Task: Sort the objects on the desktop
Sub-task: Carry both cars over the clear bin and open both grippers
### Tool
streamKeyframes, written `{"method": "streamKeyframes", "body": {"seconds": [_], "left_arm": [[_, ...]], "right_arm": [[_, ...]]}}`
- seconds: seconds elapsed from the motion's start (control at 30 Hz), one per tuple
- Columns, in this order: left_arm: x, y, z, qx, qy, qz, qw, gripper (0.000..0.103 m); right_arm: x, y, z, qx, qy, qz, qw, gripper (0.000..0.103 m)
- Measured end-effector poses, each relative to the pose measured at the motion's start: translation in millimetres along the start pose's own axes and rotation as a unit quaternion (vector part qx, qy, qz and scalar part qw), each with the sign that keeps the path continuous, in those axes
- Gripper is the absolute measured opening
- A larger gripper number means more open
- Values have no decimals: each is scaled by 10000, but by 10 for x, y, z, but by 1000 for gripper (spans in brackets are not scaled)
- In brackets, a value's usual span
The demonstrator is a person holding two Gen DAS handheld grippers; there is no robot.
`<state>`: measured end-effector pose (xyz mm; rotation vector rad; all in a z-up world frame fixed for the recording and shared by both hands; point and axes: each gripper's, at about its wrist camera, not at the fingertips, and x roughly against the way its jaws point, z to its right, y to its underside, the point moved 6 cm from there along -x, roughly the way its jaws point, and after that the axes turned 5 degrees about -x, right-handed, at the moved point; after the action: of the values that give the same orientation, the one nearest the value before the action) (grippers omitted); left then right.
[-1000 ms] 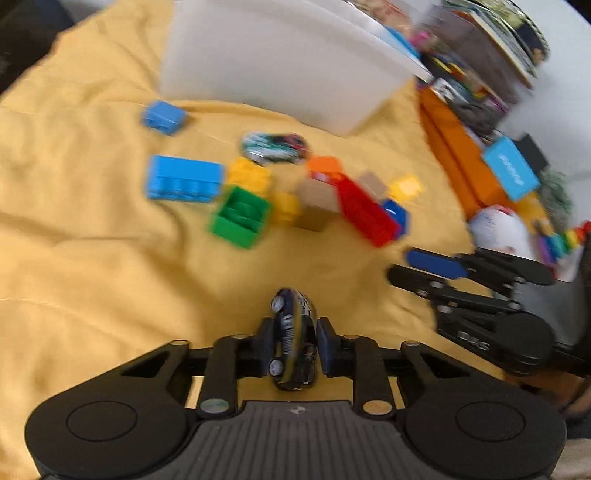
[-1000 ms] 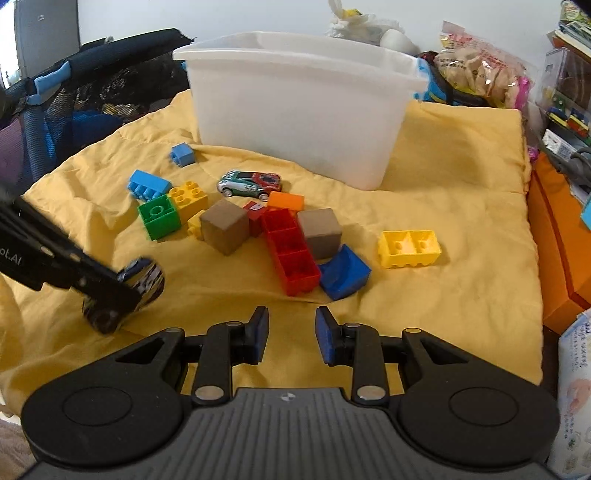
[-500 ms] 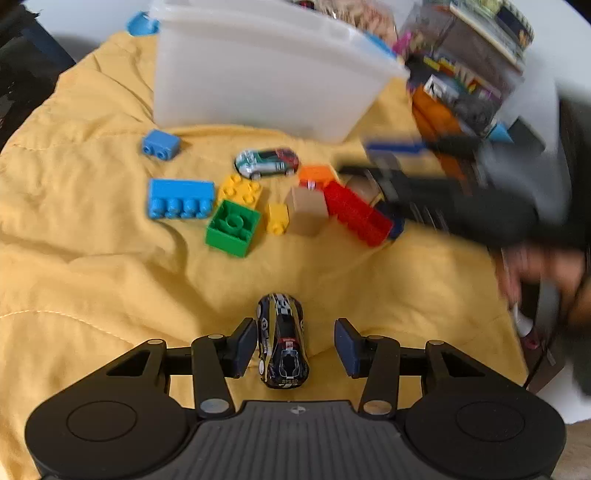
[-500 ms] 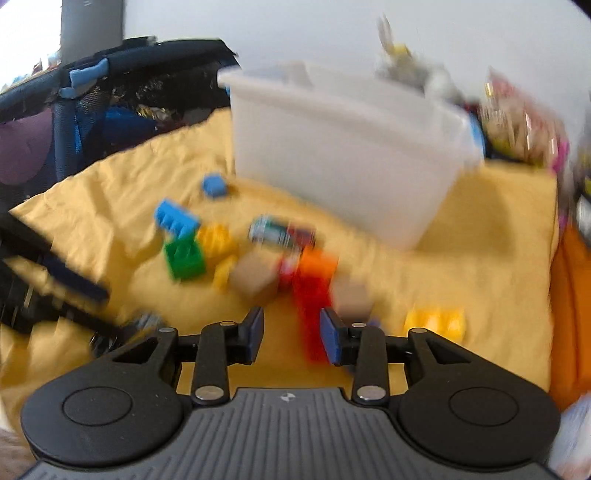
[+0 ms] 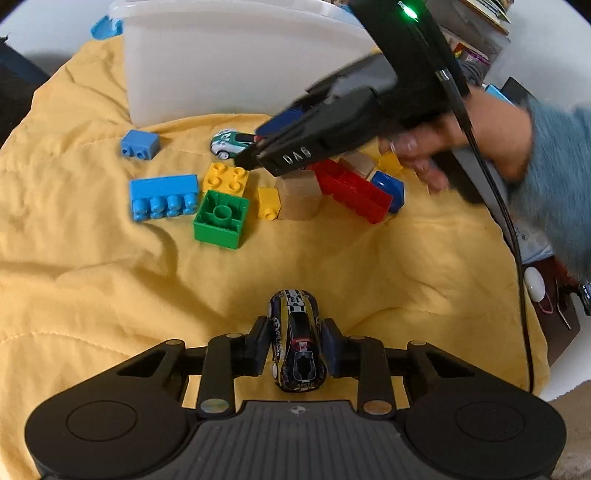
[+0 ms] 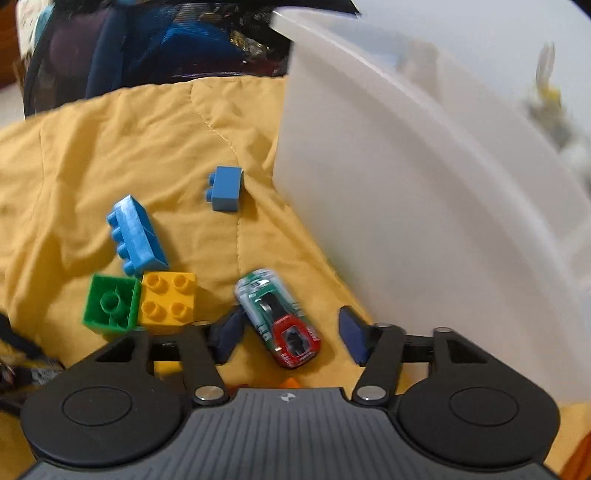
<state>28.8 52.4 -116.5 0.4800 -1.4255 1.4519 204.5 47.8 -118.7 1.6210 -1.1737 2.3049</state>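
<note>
The black toy car (image 5: 296, 343) sits on the yellow blanket (image 5: 92, 266), the left gripper (image 5: 295, 345) closed against its sides. The green-and-red toy car (image 6: 277, 317), half hidden in the left view, lies between the right gripper (image 6: 291, 332)'s wide-spread fingers beside the white bin (image 6: 424, 184). Two cars; two blue bricks (image 6: 135, 236).

This looks like a lived-in home, probably a child's play corner. A rumpled yellow quilted blanket (image 5: 110, 266) serves as the work surface, strewn with chunky plastic building bricks (image 5: 162, 197) beside a translucent white plastic storage tub (image 6: 424, 177). Behind it stands a dark mesh-sided playpen (image 6: 155, 48), and cluttered stacks of books (image 5: 487, 11) crowd one edge.
</note>
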Motion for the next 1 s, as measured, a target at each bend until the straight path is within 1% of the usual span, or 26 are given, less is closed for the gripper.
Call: {"method": "streamKeyframes", "body": {"seconds": [0.03,0.1,0.17,0.23,0.33,0.47,0.6,0.67,0.77,0.87,0.93,0.97,1.0], "left_arm": [[5,1,-2,-13,-33,-2,10000,33],[35,-11,2,-65,-100,28,9999,33],[82,-47,8,-76,-68,95,9999,33],[151,-109,0,-62,-59,210,9997,33],[280,-261,-24,-4,-61,454,9989,33],[491,-561,-93,30,-105,890,9960,33],[684,-1037,-204,-122,-244,1330,9907,33],[782,-1310,-267,-181,-323,1579,9868,33],[928,-1760,-317,-316,-425,1979,9788,33],[967,-2109,-322,-395,-525,2277,9715,33],[939,-2307,-354,-412,-608,2385,9684,33],[905,-2392,-377,-448,-671,2419,9669,33],[853,-2470,-409,-490,-785,2401,9663,33]], "right_arm": [[6,13,12,-262,-66,-18,9996,41],[42,89,-36,-475,131,105,9987,37],[100,166,-93,-650,359,199,9970,33],[189,262,-129,-911,541,291,9939,33],[405,333,-71,-1305,601,551,9881,33],[828,438,-23,-1683,867,955,9773,33],[1130,469,80,-2041,1014,1246,9657,33],[1219,390,181,-2095,1114,1375,9617,33],[1358,204,311,-2119,1312,1693,9535,33],[1519,-32,501,-2228,1557,2109,9390,33],[1579,-185,666,-2326,1787,2286,9283,33],[1596,-272,760,-2452,1816,2407,9214,33],[1603,-324,832,-2550,1820,2465,9171,33]]}}
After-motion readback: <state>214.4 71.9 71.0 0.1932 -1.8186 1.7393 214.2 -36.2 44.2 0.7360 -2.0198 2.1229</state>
